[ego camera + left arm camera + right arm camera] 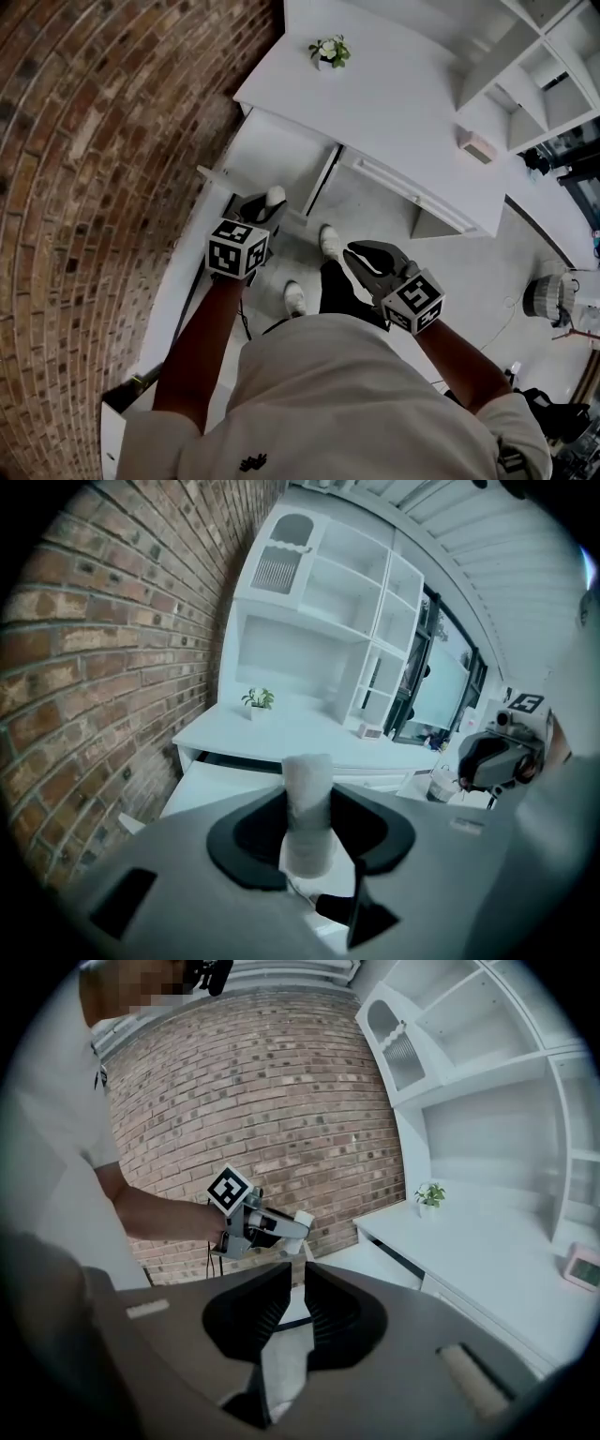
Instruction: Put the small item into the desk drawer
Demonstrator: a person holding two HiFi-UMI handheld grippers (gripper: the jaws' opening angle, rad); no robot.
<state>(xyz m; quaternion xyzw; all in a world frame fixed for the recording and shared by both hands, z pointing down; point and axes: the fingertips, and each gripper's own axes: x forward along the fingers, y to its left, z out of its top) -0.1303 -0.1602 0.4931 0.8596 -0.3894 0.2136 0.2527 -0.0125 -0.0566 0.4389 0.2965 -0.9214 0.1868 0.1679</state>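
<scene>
Clamped upright in the left gripper point(307, 803), whose jaws press its two sides, the small item point(307, 769) pokes up past the pads, so the pickup looks done. The right gripper point(292, 1307) has its jaws drawn almost together with nothing in them. Farther out, the drawer point(220, 785) stands pulled open under the desk point(281, 728), well apart from the item. Carrying it over, lowering and releasing seem to remain.

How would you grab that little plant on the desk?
By the white pot of the potted plant, jaws either side, coming in level from the front of the desk. Leaves spread over the top, so grabbing from above would likely crush them.
</scene>
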